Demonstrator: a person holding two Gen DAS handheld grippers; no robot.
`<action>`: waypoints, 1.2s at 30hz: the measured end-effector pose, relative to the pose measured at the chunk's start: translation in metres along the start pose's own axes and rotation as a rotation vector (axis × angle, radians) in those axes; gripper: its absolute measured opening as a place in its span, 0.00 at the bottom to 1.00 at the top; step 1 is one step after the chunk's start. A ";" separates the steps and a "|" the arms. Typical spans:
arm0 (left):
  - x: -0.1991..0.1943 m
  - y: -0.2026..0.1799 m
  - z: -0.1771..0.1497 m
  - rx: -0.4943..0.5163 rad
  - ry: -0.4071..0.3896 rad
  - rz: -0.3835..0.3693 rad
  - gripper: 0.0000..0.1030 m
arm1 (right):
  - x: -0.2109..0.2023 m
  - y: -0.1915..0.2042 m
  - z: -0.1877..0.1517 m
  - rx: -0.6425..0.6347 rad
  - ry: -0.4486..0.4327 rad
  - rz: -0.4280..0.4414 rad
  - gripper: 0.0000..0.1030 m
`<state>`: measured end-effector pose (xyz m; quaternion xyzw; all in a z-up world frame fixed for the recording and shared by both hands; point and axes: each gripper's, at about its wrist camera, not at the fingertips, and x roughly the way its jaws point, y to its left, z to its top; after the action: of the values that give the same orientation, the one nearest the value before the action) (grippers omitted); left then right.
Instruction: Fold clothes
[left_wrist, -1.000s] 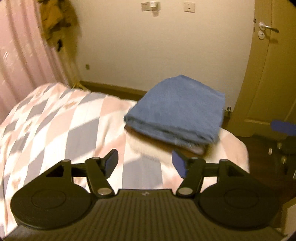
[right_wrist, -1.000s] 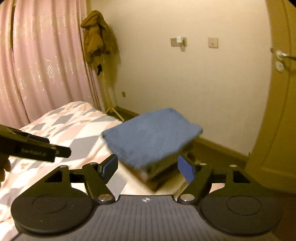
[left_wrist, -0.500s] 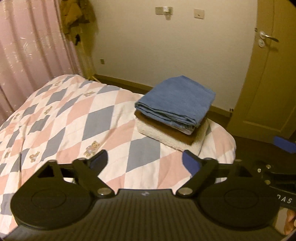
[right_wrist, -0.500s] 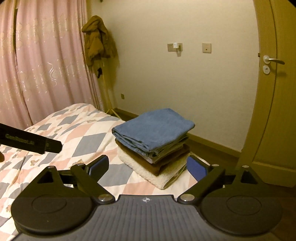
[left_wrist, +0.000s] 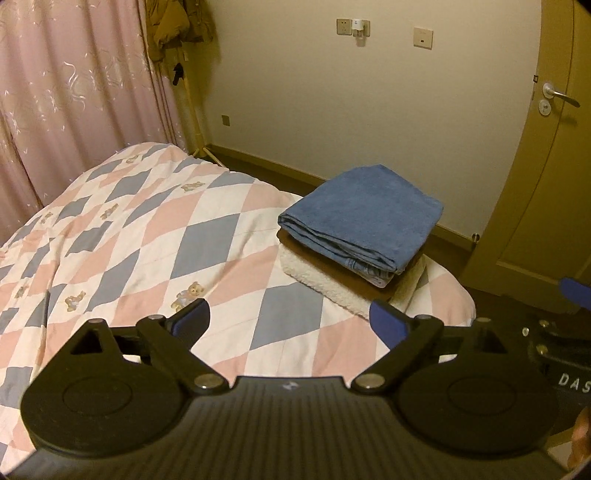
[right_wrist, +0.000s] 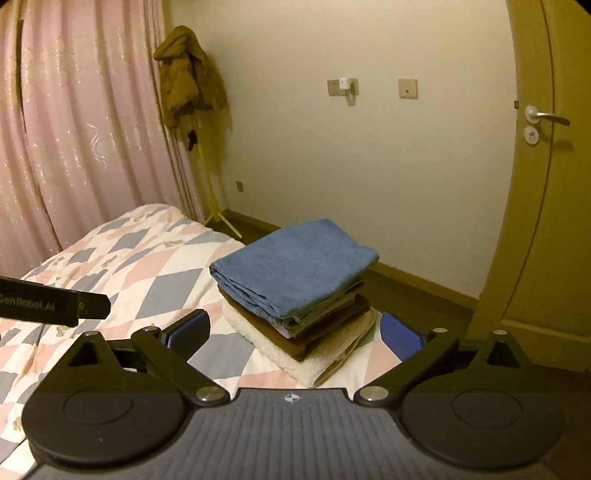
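From the left wrist view, the left gripper (left_wrist: 290, 321) hangs over the near part of the bed (left_wrist: 155, 236) with its jaws spread wide and nothing between them. The stack of folded clothes (left_wrist: 354, 240) sits at the far right corner of the quilt: a folded blue denim piece (left_wrist: 365, 210) on top, a brown layer (left_wrist: 354, 275) under it, a cream fleecy one (left_wrist: 321, 280) at the bottom. All of it looks soft and floppy, the denim probably the heaviest and stiffest, so I would take it by the thick folded edge nearest the gripper rather than a loose corner, which would likely let the folds spill open. The right gripper shows at the right edge (left_wrist: 569, 321). From the right wrist view, the right gripper (right_wrist: 293, 332) is also wide and empty, with the stack (right_wrist: 295, 295) straight ahead and just beyond its tips. The left gripper's body (right_wrist: 55, 306) pokes in from the left, apart from the clothes. Nothing lies between either gripper and the stack; the curtain (right_wrist: 85, 129), the coat stand (right_wrist: 192, 96) and the door (right_wrist: 546, 184) stand well back.
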<state>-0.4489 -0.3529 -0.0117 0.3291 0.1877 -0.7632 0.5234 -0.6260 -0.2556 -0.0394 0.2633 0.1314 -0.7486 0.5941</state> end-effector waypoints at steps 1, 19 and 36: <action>-0.001 -0.001 0.001 -0.002 0.000 0.005 0.92 | 0.001 -0.001 0.002 -0.003 0.006 -0.006 0.99; 0.023 -0.010 -0.046 -0.067 0.027 0.095 0.99 | 0.036 -0.032 -0.015 0.010 0.097 -0.055 1.00; 0.155 -0.010 -0.176 -0.024 -0.067 0.162 0.99 | 0.123 -0.044 -0.128 0.010 0.028 -0.050 1.00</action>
<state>-0.4410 -0.3422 -0.2461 0.3113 0.1519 -0.7268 0.5931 -0.6564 -0.2798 -0.2185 0.2734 0.1428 -0.7602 0.5719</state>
